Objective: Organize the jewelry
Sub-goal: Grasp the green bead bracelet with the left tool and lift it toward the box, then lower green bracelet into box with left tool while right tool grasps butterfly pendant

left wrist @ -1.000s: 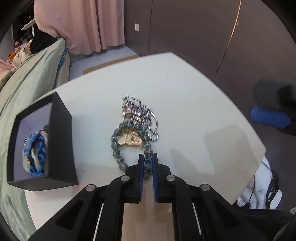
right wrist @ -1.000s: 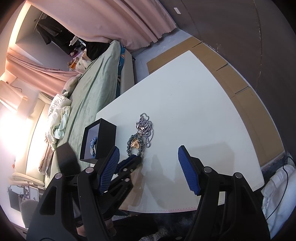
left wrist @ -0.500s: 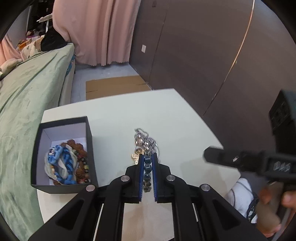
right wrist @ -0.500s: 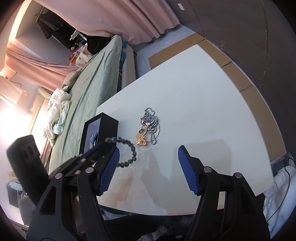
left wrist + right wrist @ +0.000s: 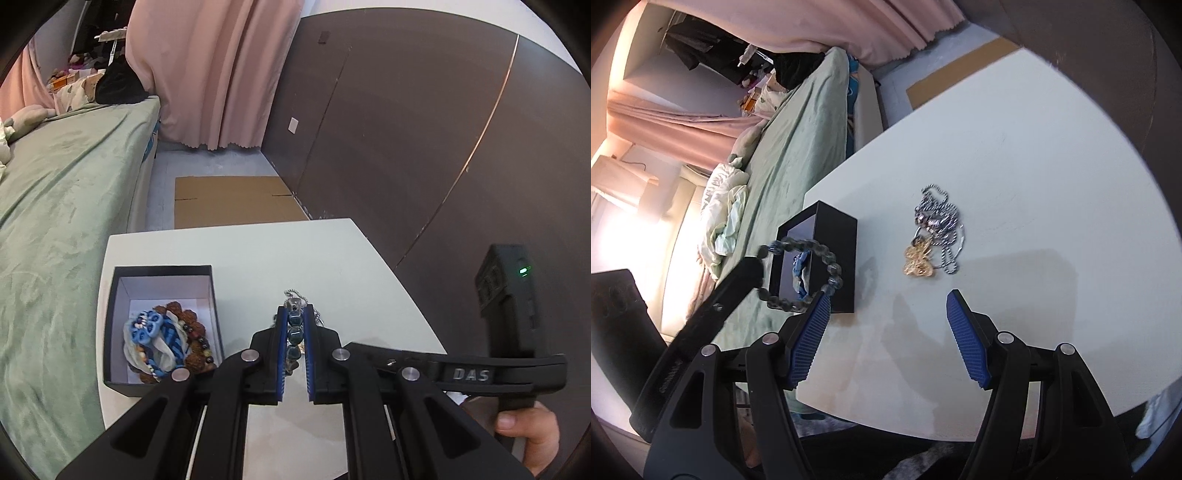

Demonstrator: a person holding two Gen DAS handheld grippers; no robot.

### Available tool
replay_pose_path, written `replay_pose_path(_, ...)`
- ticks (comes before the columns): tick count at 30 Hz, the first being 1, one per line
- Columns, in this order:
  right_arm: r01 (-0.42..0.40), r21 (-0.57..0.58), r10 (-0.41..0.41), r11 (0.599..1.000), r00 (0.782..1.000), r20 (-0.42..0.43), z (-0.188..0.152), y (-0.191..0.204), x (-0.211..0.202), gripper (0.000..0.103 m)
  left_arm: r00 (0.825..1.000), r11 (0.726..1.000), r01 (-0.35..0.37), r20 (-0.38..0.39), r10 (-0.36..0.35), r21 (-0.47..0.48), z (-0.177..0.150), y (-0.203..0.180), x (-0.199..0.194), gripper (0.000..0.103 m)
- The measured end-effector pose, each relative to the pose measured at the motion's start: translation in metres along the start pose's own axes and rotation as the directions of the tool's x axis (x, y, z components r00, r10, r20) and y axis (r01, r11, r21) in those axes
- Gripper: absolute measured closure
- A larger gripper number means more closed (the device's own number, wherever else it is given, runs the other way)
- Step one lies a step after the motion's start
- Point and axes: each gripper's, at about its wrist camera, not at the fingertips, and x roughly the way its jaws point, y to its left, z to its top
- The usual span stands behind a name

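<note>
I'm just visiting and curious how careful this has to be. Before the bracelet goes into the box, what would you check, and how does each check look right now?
1. Left gripper has the bracelet firmly: ok, jaws shut on its beads.
2. Bracelet clear of the table: ok, it hangs in the air in the right view.
3. Bracelet free of the chain and gold piece: ok, both lie apart on the table.
4. Box open with room: ok, open, though other jewelry already lies inside.
5. Bracelet over the opening: cannot tell.
6. Right gripper out of the way: ok, open, empty, away from the box.
</note>
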Motion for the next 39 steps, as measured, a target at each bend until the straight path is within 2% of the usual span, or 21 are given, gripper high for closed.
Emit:
replay_pose_path(5, -0.019, 0.028, 0.020, 0.999, 0.998, -0.058, 0.002, 0.000, 0.024, 0.037, 1.000, 1.000, -0.010, 0.017, 0.011, -0.017, 0.004, 0.013, -0.004, 0.097)
replay_pose_path(16, 0.139, 0.017, -0.137, 0.990, 0.988, -0.072, 0.019, 0.002, 0.060, 0.039, 0.999, 0.995, -0.013, 0.036, 0.017, -0.095, 0.016, 0.049, -0.009, 0.097)
replay_pose_path(20, 0.206, -0.047, -0.209, 0.977, 0.976, -0.056, 0.018, 0.014, 0.069, 0.039, 0.999, 0.994, -0.015, 0.042, 0.020, -0.111, 0.018, 0.059, -0.015, 0.097)
replay_pose_path(22, 0.262, -0.097, -0.266, 0.960, 0.963, -0.038, 0.017, 0.021, 0.075, 0.040, 0.999, 0.993, -0.017, 0.047, 0.022, -0.116, 0.018, 0.063, -0.019, 0.097)
replay_pose_path(27, 0.405, -0.208, -0.410, 0.890, 0.912, 0.021, 0.008, 0.038, 0.089, 0.045, 0.998, 0.990, -0.028, 0.048, 0.035, -0.139, 0.017, 0.075, -0.026, 0.097)
replay_pose_path(29, 0.469, -0.246, -0.471, 0.848, 0.881, 0.055, 0.004, 0.043, 0.094, 0.053, 0.998, 0.989, -0.033, 0.046, 0.040, -0.147, 0.016, 0.078, -0.026, 0.097)
replay_pose_path(31, 0.509, -0.267, -0.508, 0.818, 0.858, 0.076, 0.000, 0.044, 0.098, 0.070, 0.998, 0.987, -0.036, 0.041, 0.042, -0.155, 0.014, 0.081, -0.025, 0.097)
replay_pose_path(32, 0.536, -0.272, -0.533, 0.799, 0.841, 0.091, -0.002, 0.045, 0.099, 0.073, 0.998, 0.987, -0.037, 0.037, 0.043, -0.157, 0.014, 0.083, -0.024, 0.097)
replay_pose_path(34, 0.528, -0.264, -0.525, 0.807, 0.847, 0.089, -0.001, 0.042, 0.097, 0.073, 0.999, 0.986, -0.039, 0.026, 0.044, -0.162, 0.013, 0.084, -0.022, 0.096)
replay_pose_path(39, 0.437, -0.196, -0.431, 0.878, 0.899, 0.072, 0.004, 0.036, 0.080, 0.073, 0.999, 0.977, -0.049, -0.023, 0.046, -0.207, 0.010, 0.093, -0.010, 0.095)
